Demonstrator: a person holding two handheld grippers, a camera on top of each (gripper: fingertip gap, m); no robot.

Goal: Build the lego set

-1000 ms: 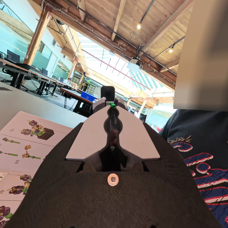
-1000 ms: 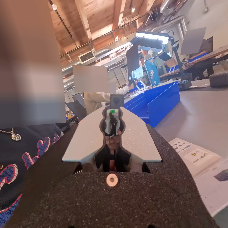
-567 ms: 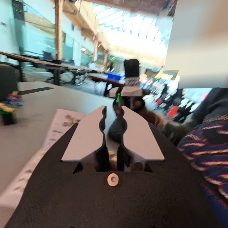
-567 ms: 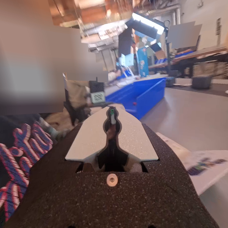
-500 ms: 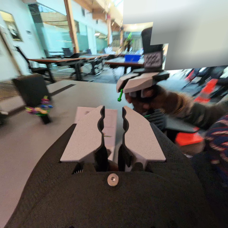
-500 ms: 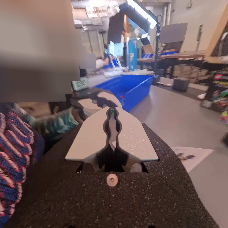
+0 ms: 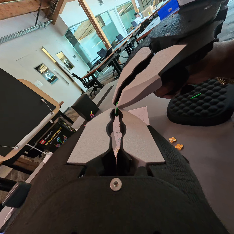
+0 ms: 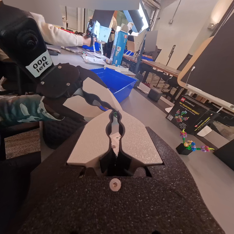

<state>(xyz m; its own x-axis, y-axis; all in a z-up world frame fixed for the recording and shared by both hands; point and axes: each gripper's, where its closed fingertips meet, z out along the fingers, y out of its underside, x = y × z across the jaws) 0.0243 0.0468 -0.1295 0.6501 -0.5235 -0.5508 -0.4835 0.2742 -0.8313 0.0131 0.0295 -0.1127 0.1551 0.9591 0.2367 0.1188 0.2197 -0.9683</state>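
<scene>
The left gripper (image 7: pixel 116 111) is pinched onto a small green stem piece (image 7: pixel 116 112) at its very tips, and the right gripper (image 8: pixel 114 112) is likewise clamped on a green piece of its own (image 8: pixel 115 113), only a sliver of which shows. In the left wrist view the right gripper (image 7: pixel 117 103) comes down from above and to the right, its tips almost meeting the left gripper's tips, so the two green parts sit nose to nose with a hair of space between; whether they already touch cannot be told. The stem piece's long axis runs roughly along the line from one gripper's tips to the other's, which is the direction a joining push would need. Both hold their own part, so neither is nearer. To the right of the left gripper, two orange flower pieces (image 7: pixel 176 143) lie on the grey worktop (image 7: pixel 202 152), and a spare green rod (image 7: pixel 195 96) rests on a black foam pad (image 7: pixel 202 111) beyond. The instruction sheet (image 7: pixel 139 114) lies under the tips.
</scene>
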